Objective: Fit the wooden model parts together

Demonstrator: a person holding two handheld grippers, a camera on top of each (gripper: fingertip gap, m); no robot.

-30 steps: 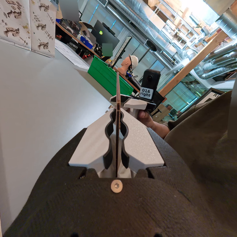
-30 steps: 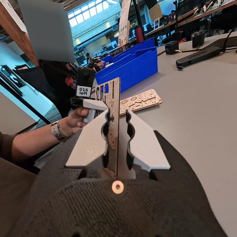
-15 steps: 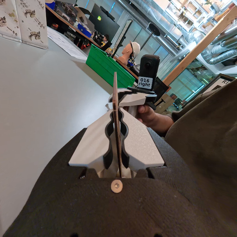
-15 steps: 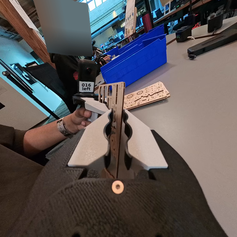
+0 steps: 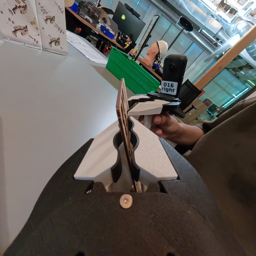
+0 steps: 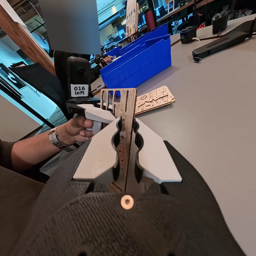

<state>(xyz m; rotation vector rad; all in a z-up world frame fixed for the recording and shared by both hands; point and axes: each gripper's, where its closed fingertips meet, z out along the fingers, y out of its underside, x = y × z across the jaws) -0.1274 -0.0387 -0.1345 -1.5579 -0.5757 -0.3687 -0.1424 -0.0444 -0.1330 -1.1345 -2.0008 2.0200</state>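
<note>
Thin laser-cut wooden parts sheet [image 6: 125, 110] held upright above the grey worktop [image 6: 207, 110], both grippers' fingers [image 5: 149, 152] clamped on it (left [image 5: 125, 125], right [image 6: 126, 120]); parts should be pressed out gently, avoiding snapping.

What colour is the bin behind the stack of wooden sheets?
Blue, seen best in the right wrist view.

Daylight is pouring in from the far glass wall [image 5: 216, 77] and washing the ceiling ducts [image 5: 221, 16] to near white in the left wrist view. The grey table [image 5: 41, 110] is glowing softly, carrying a faint shadow beside the green bin [image 5: 128, 72]. Wide-angle distortion is bending straight lines toward the edges. In the right wrist view, the near black housing [image 6: 124, 228] is smearing out of focus, while the far windows [image 6: 119, 9] are shining cool blue.
</note>
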